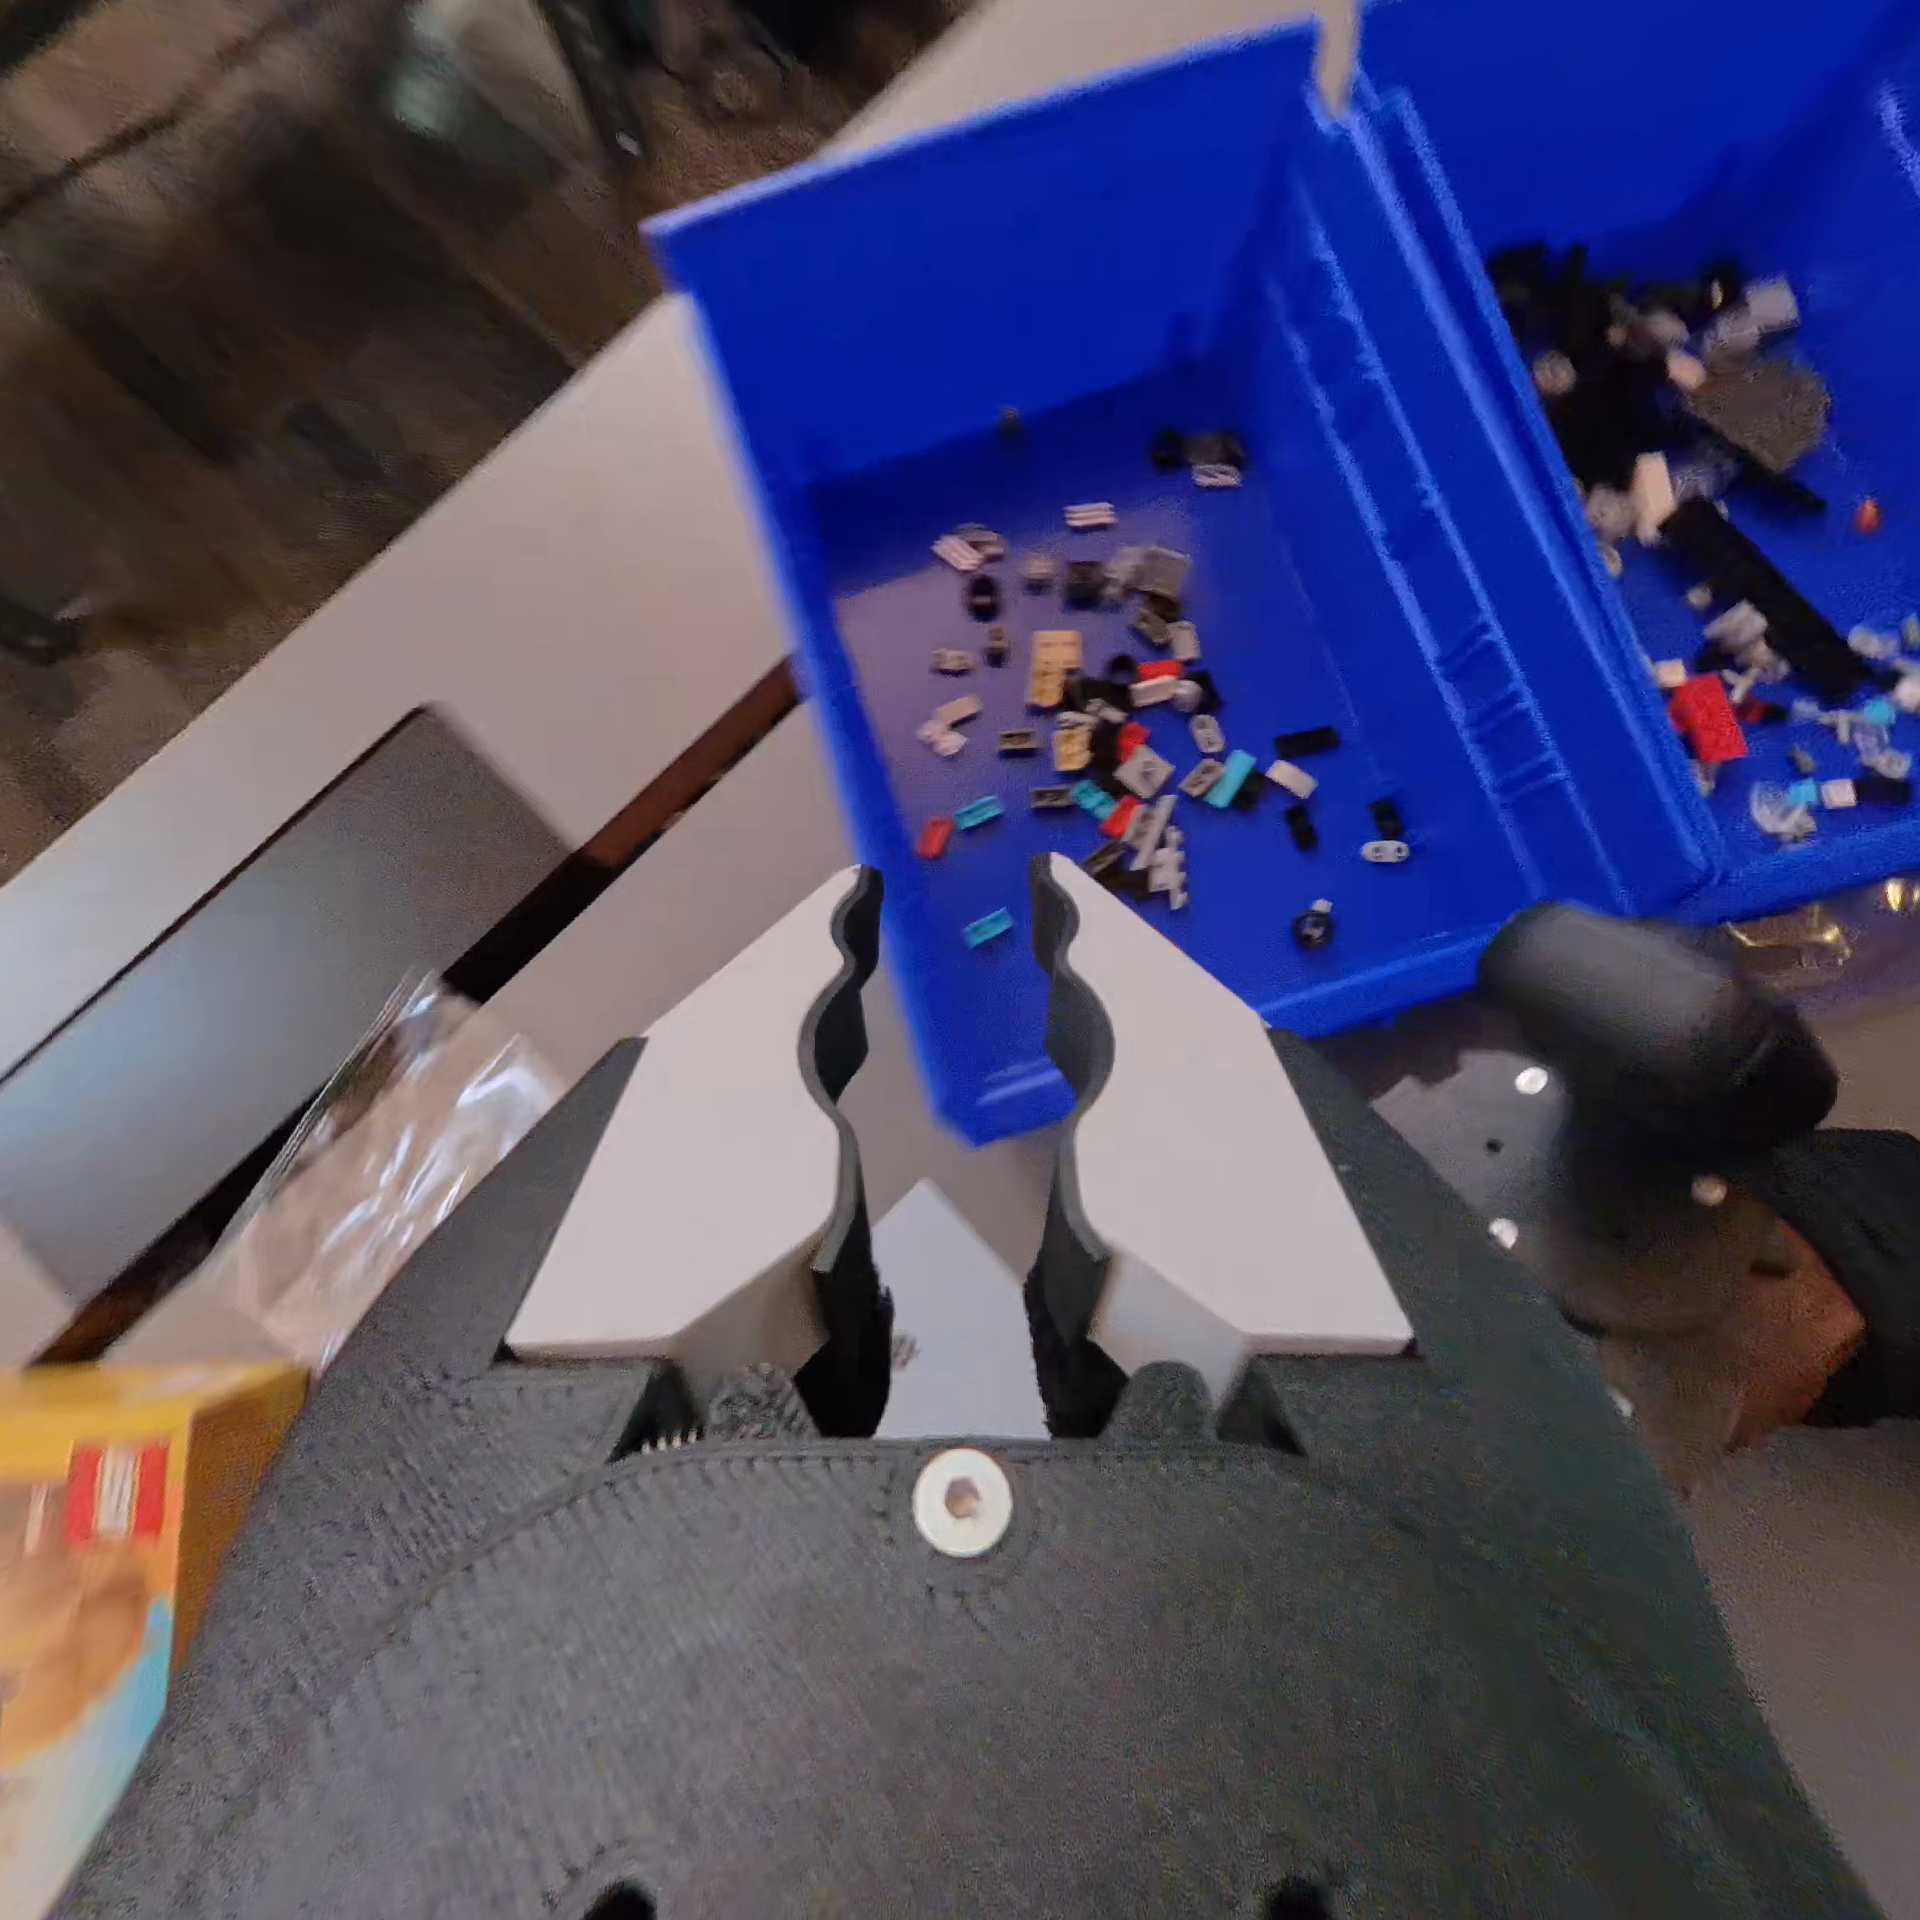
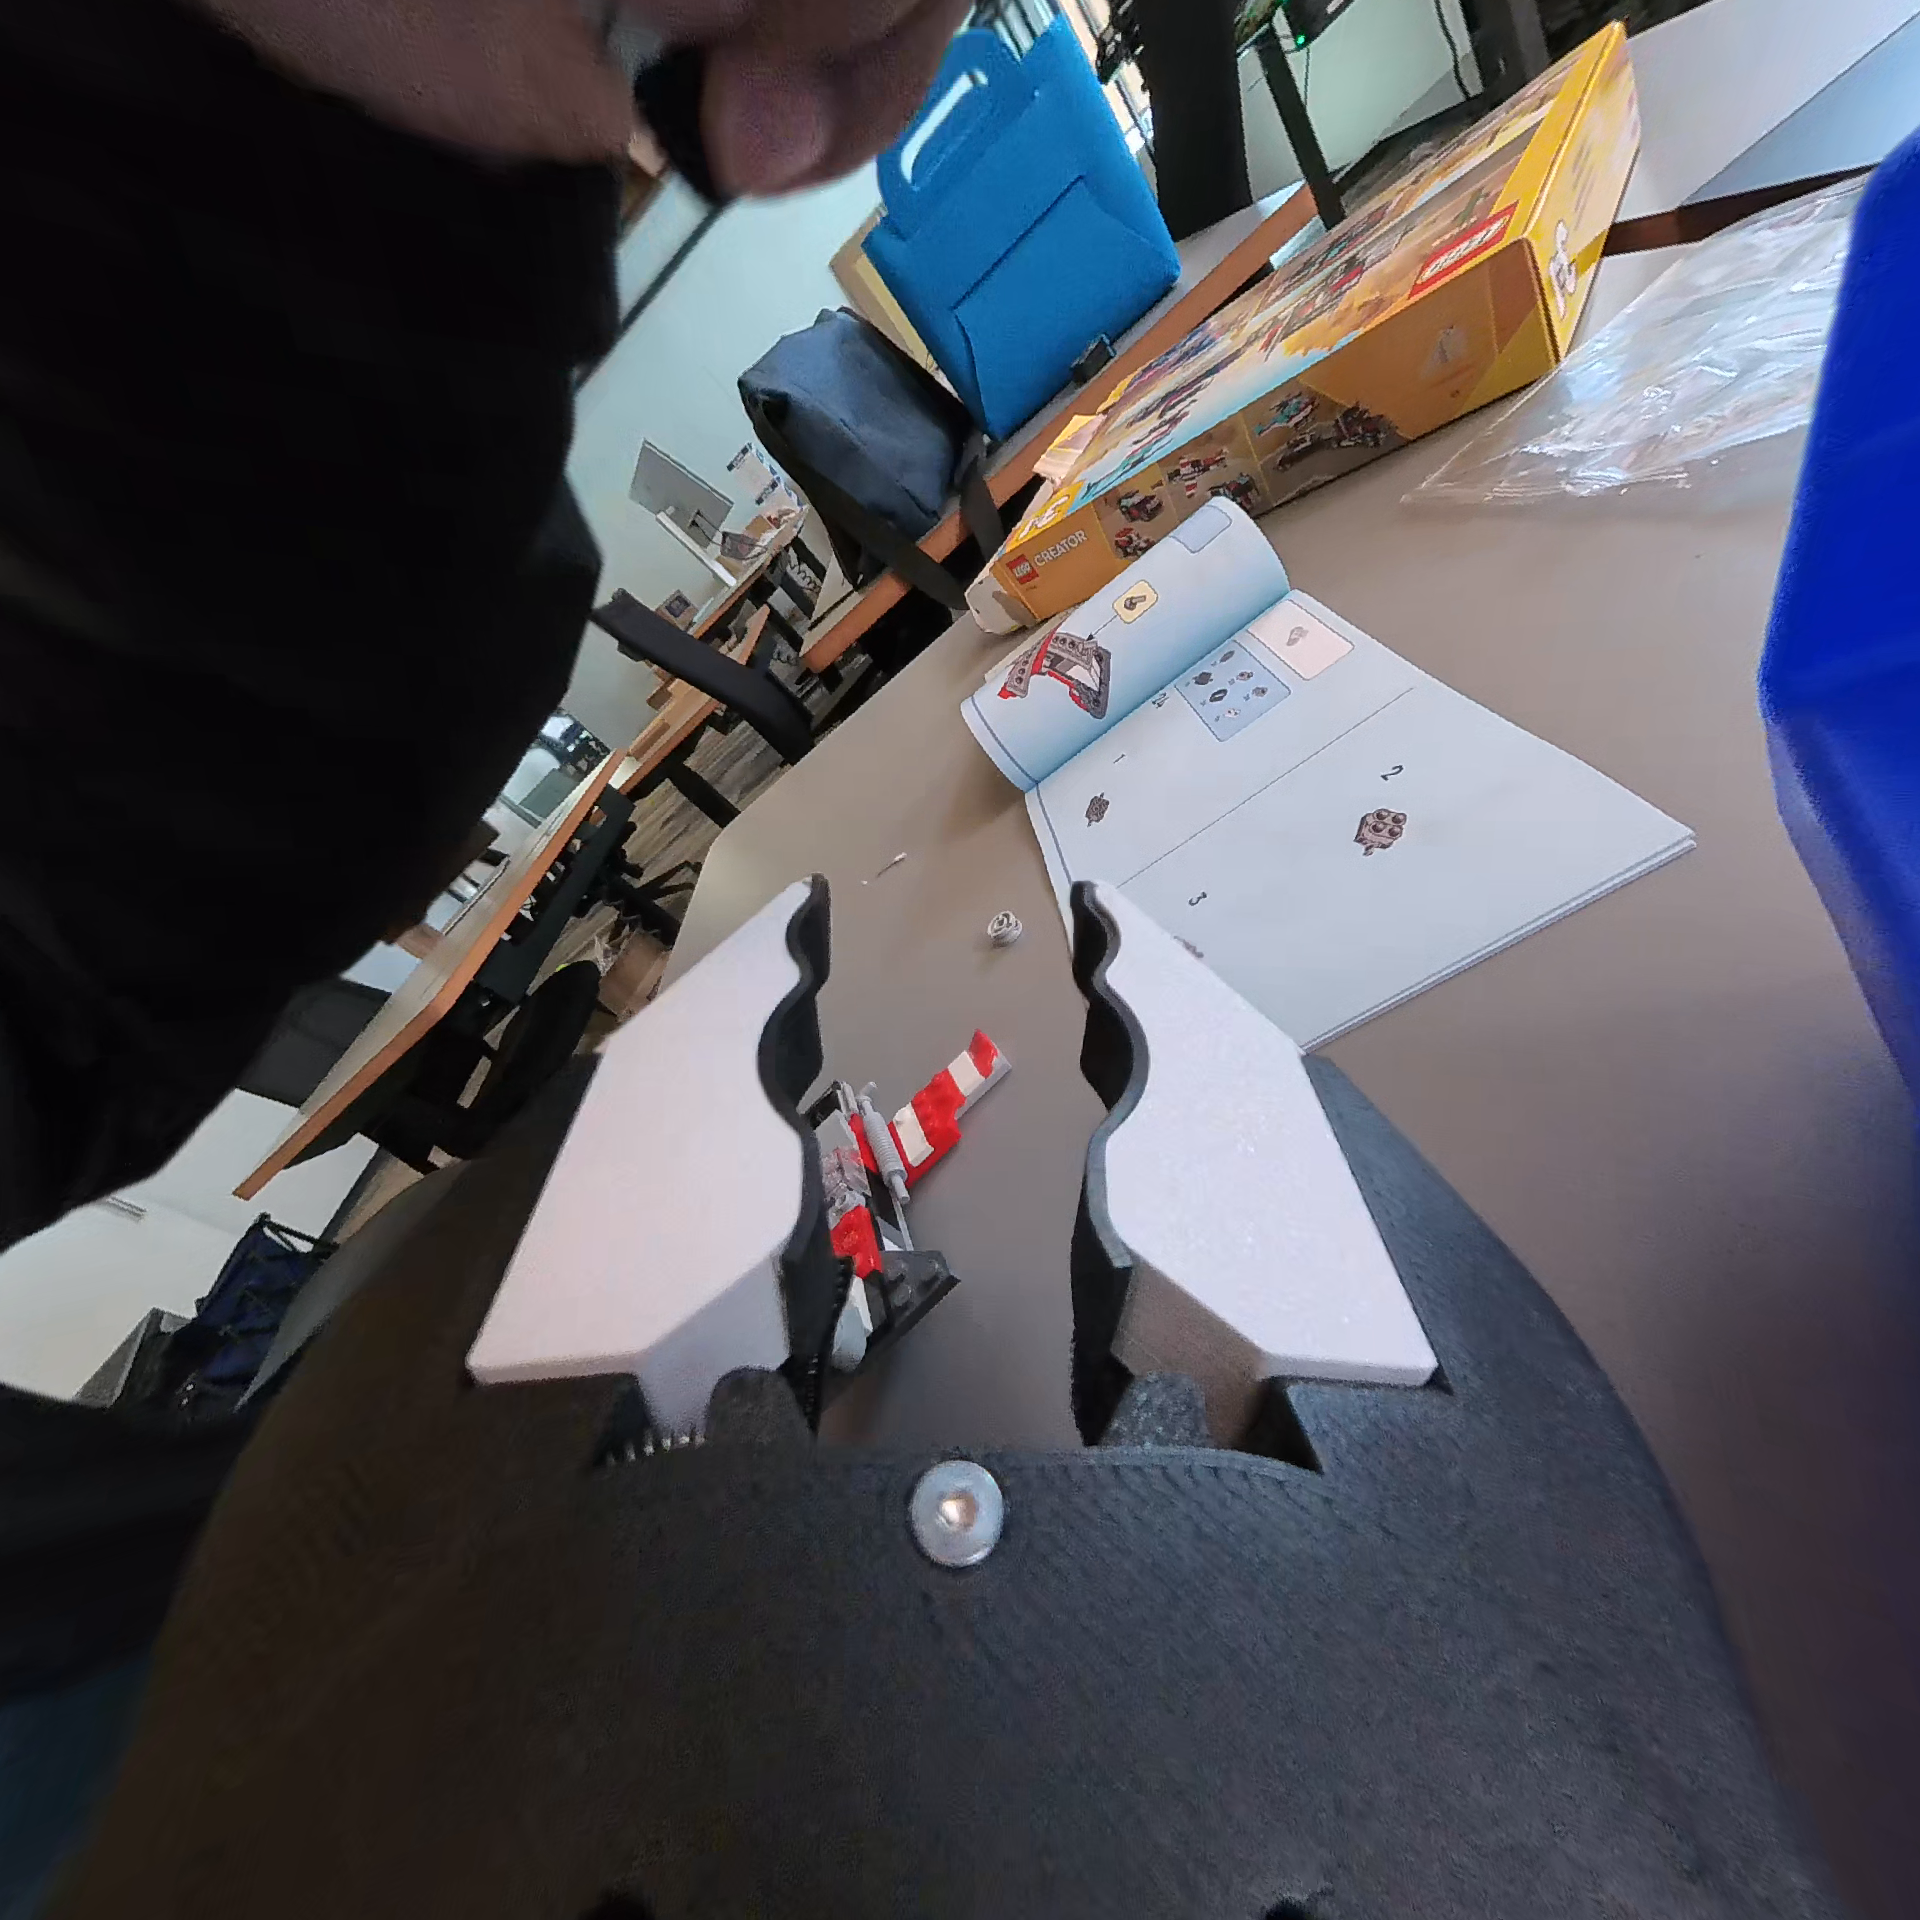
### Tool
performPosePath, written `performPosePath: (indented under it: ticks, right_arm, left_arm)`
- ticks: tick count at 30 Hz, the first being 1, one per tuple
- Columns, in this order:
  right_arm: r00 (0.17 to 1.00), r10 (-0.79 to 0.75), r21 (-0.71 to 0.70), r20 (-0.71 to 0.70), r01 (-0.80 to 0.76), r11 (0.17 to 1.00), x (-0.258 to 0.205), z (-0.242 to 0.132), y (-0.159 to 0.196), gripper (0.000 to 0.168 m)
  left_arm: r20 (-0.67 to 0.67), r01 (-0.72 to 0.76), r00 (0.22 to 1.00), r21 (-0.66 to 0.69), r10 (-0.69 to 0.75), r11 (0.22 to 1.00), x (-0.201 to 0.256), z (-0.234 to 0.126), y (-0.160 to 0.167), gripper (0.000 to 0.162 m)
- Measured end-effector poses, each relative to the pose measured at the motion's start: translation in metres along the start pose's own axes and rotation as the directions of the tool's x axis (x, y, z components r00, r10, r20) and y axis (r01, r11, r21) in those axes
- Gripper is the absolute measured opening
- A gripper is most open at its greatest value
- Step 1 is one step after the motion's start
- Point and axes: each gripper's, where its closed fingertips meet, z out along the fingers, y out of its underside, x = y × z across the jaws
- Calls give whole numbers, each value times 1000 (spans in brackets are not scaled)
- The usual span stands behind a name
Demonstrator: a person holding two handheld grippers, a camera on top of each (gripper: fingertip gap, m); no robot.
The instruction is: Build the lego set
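Two grippers, fingers parted, both empty. Left gripper (image 1: 956, 883) over blue bin (image 1: 1039, 260) of loose bricks (image 1: 1101, 717): tiny, light, hard, slippery; pinch long sides. Right gripper (image 2: 948, 899) over red-white assembly (image 2: 904, 1153) on tabletop (image 2: 1558, 1143): likely fragile; grip base.

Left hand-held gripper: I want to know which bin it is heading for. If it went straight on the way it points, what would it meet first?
Probably the nearer blue bin of small loose bricks; the left hand-held gripper, open, points into it, though depth is unclear.
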Motion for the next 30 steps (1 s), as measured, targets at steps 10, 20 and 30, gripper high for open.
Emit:
performPosePath:
  ticks: [10, 20, 30]
  right_arm:
    - [999, -9, 14, -31, 10, 1000, 3, -2, -1, 47]
    - [997, -32, 28, -77, 34, 999, 6, -3, -2, 47]
    - [995, -12, 15, -104, 14, 1000, 12, -1, -1, 46]
  left_arm:
    - [199, 392, 852, 370, -484, 842, -101, -145, 204, 29]
    - [189, 467, 746, 533, -638, 705, -116, -169, 353, 29]
    - [63, 513, 768, 535, -638, 671, -112, -162, 357, 28]
